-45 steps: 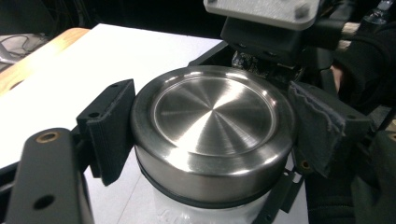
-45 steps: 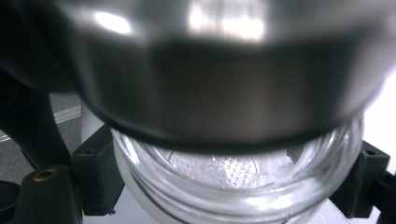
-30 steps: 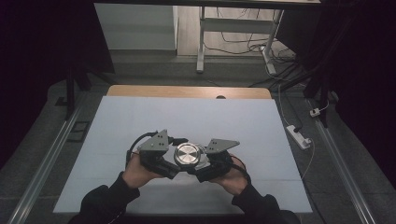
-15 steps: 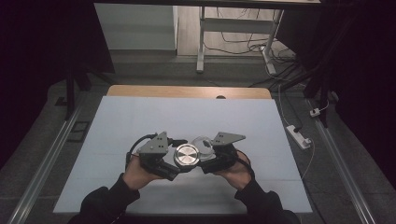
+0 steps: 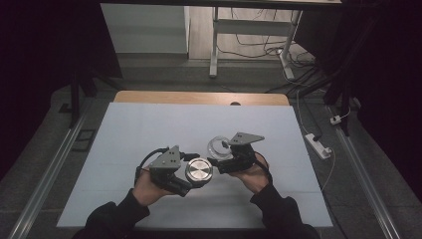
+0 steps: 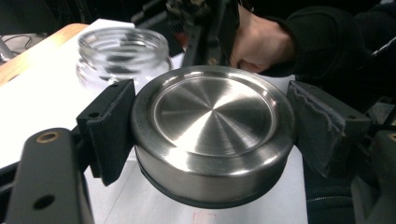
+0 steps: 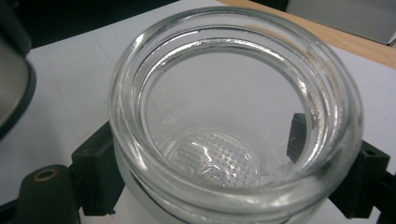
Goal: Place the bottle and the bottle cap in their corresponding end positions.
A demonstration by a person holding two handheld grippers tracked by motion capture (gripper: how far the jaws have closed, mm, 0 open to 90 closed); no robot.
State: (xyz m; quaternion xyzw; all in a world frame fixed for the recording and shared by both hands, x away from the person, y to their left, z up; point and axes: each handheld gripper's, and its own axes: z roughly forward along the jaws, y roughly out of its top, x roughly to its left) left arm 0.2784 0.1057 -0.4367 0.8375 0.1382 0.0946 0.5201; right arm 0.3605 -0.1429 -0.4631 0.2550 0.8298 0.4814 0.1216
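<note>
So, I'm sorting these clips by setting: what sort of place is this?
Probably a lab or workshop recording station, not a home. A white-covered table stands on a grey floor between metal rails, with loose cables and a power strip lying about, and the surroundings are dark.

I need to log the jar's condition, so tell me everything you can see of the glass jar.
The glass jar is clear, round and squat, with a thick threaded neck, a dimpled base and nothing inside. Its mouth is open; the metal lid is off, held apart in the left gripper. The right gripper is shut on its body, a black jaw on each side, holding it roughly upright above the white table.
</note>
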